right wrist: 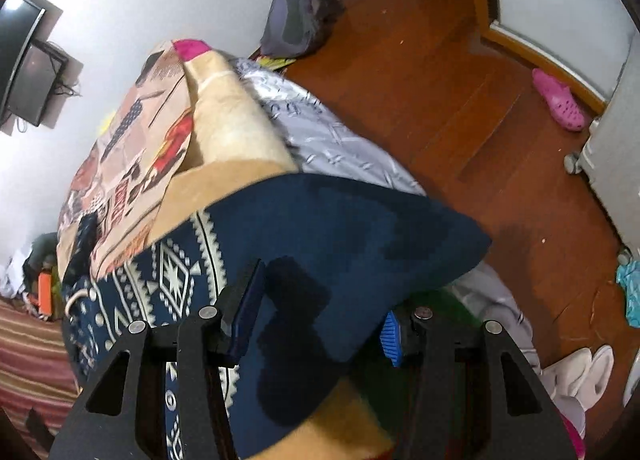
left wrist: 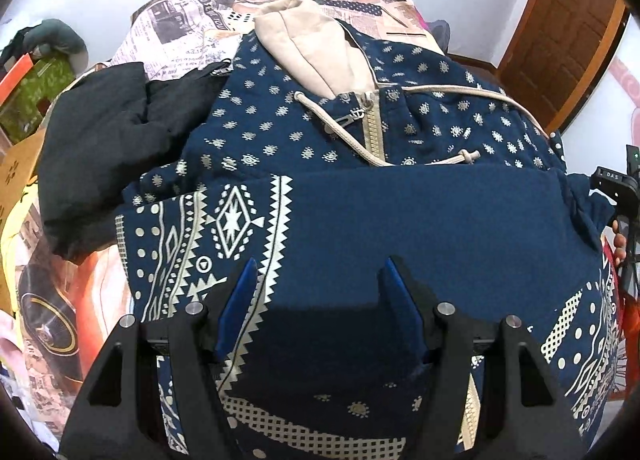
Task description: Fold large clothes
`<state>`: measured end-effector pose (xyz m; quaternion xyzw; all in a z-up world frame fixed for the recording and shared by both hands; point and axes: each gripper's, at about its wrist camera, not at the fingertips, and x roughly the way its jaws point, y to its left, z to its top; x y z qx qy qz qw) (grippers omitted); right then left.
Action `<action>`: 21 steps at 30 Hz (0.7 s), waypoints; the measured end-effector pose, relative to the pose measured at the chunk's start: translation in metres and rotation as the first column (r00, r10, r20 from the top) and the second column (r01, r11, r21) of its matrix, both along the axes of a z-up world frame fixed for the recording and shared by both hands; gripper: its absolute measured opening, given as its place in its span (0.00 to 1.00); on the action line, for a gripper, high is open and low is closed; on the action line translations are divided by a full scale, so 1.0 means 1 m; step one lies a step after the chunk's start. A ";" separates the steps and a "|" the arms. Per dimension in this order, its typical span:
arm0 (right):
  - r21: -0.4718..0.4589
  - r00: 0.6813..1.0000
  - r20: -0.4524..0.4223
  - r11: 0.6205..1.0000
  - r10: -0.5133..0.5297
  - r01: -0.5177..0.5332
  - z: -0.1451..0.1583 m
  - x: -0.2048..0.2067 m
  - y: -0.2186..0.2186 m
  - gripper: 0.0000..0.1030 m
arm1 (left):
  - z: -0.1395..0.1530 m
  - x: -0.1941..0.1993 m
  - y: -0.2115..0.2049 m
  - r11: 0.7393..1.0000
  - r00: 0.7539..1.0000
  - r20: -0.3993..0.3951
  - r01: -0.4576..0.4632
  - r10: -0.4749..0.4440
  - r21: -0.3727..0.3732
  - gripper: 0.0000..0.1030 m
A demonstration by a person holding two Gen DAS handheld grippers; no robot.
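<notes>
The left gripper (left wrist: 316,272) stands spread at the bottom centre of its view, its blue pads (left wrist: 240,296) just above the navy patterned hoodie (left wrist: 420,220), pinching nothing. The hoodie lies flat on the bed (left wrist: 180,36), its long axis running from the gripper up toward the beige hood (left wrist: 308,48) at top centre, a plain navy fold crossing the middle.

In the right wrist view, the right gripper (right wrist: 316,300) straddles a navy flap (right wrist: 340,228) at the bed's edge; the cloth passes between the part-closed jaws, but whether the pads press it I cannot tell. That flap lies right at this gripper, so the right hand looks nearer the next fold.
</notes>
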<state>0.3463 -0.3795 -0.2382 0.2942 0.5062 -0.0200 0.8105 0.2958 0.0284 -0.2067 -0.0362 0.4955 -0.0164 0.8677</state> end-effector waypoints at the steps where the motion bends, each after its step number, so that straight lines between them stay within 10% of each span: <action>1: -0.013 1.000 0.013 1.000 -0.009 0.009 0.004 0.000 0.000 0.37 | 0.002 -0.001 0.002 1.000 1.000 0.003 -0.004 0.004 -0.002 0.63; 4: -0.088 0.998 0.058 0.996 -0.007 0.012 0.020 0.000 0.004 0.13 | 0.006 -0.005 0.008 1.000 1.000 0.015 -0.014 0.014 -0.005 0.63; 11: -0.159 0.960 0.270 0.987 0.072 -0.030 0.102 -0.021 0.035 0.10 | 0.020 -0.020 0.020 0.999 0.998 0.057 -0.027 0.026 0.020 0.63; 21: -0.286 0.782 0.482 0.915 0.395 -0.286 0.205 -0.067 0.155 0.10 | 0.037 -0.035 0.027 1.000 0.994 0.109 -0.021 0.020 0.013 0.63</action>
